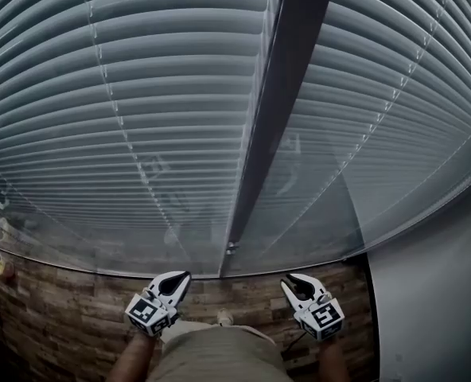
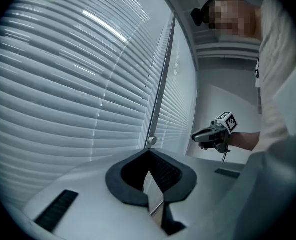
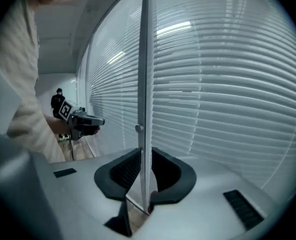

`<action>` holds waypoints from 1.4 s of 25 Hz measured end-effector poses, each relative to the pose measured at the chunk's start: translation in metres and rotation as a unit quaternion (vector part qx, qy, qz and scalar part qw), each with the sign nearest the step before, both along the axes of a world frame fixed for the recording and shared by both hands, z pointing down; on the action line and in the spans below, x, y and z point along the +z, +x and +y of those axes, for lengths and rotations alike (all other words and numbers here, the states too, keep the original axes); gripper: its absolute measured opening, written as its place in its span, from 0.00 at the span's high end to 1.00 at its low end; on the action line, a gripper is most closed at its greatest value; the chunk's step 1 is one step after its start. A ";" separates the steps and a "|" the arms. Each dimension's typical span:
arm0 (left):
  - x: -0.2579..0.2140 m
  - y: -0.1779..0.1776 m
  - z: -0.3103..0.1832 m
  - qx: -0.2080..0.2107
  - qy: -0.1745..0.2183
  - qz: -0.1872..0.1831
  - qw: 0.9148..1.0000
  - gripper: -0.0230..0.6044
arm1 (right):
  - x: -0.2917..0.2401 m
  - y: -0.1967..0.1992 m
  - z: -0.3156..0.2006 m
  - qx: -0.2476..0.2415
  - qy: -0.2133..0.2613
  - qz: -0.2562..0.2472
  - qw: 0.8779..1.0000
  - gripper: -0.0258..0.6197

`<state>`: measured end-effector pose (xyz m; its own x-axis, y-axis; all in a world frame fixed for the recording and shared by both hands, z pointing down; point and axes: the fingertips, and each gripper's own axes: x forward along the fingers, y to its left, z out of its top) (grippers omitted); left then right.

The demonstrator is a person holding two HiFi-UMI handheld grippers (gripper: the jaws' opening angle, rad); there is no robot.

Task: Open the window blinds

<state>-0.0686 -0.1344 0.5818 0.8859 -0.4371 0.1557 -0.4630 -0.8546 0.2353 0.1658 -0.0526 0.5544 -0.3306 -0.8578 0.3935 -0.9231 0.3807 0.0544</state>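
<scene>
The blinds (image 1: 140,94) are cut off by the head view's top and side edges.

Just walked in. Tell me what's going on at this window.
A person faces a window with a claw tool in each hand, both held low by its bottom edge. The blinds are down over both panes, either side of an upright frame bar. The left claw is shut and empty. The right claw has its jaws slightly apart, in line with that bar, gripping nothing I can see. Neither touches the blinds; opening looks not yet begun.
</scene>
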 end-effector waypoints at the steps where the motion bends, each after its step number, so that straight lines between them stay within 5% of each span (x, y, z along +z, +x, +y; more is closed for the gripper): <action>1: 0.000 0.001 0.001 0.010 0.002 0.000 1.000 0.95 | -0.001 0.004 -0.001 0.008 0.004 -0.010 1.000 0.85; 8: 0.005 -0.009 -0.001 0.061 0.005 -0.021 0.998 0.95 | 0.003 -0.017 -0.018 0.054 0.014 0.018 0.998 0.85; 12: 0.001 -0.025 -0.021 0.026 -0.005 -0.037 0.999 0.95 | 0.014 -0.008 -0.014 0.107 -0.002 0.026 0.994 0.85; 16: -0.005 -0.032 -0.032 0.034 0.005 -0.032 0.999 0.95 | 0.017 -0.033 -0.029 0.138 0.017 -0.076 0.987 0.85; 24: -0.018 -0.034 -0.036 0.036 -0.011 -0.035 0.999 0.95 | 0.057 -0.085 -0.082 0.130 -0.014 -0.107 0.986 0.82; 35: 0.010 -0.038 -0.040 0.051 -0.019 -0.053 0.997 0.95 | 0.113 -0.095 -0.121 0.137 -0.068 -0.119 0.981 0.75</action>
<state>-0.1067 -0.1748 0.5919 0.9033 -0.3373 0.2651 -0.3978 -0.8899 0.2230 0.0710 -0.1733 0.6678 -0.1922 -0.8720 0.4502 -0.9720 0.1059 -0.2099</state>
